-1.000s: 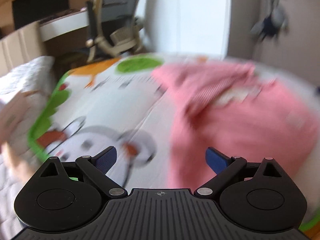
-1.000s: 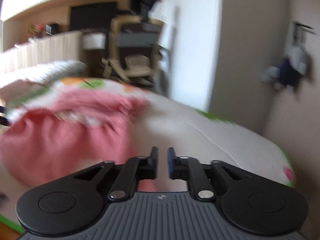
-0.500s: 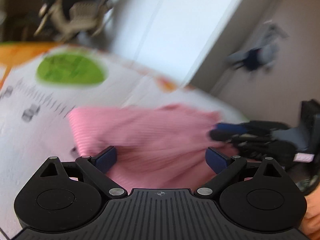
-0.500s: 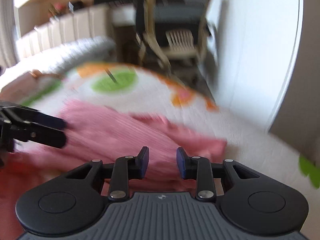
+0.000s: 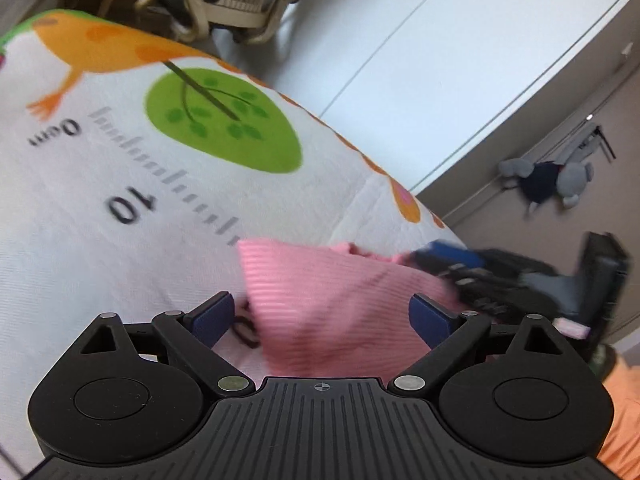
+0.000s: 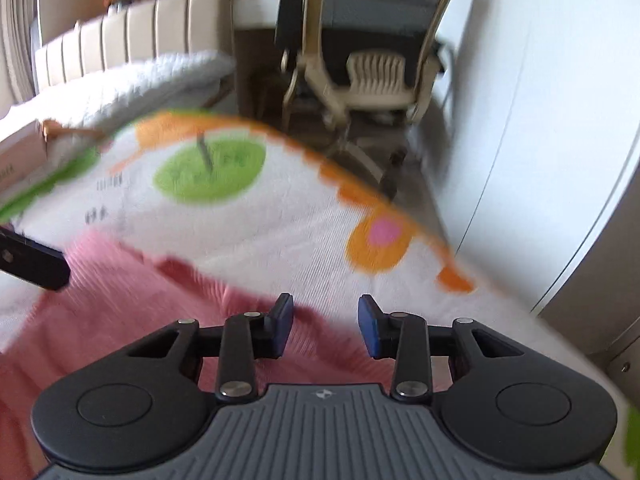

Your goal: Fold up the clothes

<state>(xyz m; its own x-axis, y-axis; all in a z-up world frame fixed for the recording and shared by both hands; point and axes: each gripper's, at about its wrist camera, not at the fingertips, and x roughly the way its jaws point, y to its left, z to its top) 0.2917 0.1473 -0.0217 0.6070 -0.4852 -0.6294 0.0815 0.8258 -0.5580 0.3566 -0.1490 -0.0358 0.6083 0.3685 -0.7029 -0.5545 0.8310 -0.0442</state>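
left tongs (image 5: 322,316): released, jaws wide, nothing gripped; garment lies between and ahead of them
right tongs (image 6: 325,324): released, part-spread, empty, over garment's far edge
garment (image 5: 332,300): pink ribbed, on mat, under both tongs
mat (image 5: 100,168): white, ruler marks, green tree ahead of left tongs
obstructions: none between the tongs and the garment
chair (image 6: 380,76): beyond mat, ahead of right tongs
left view only: right tongs at garment's right corner, plush toy (image 5: 548,180) on wall
right view only: left tongs' tip at far left, quilt (image 6: 132,80)
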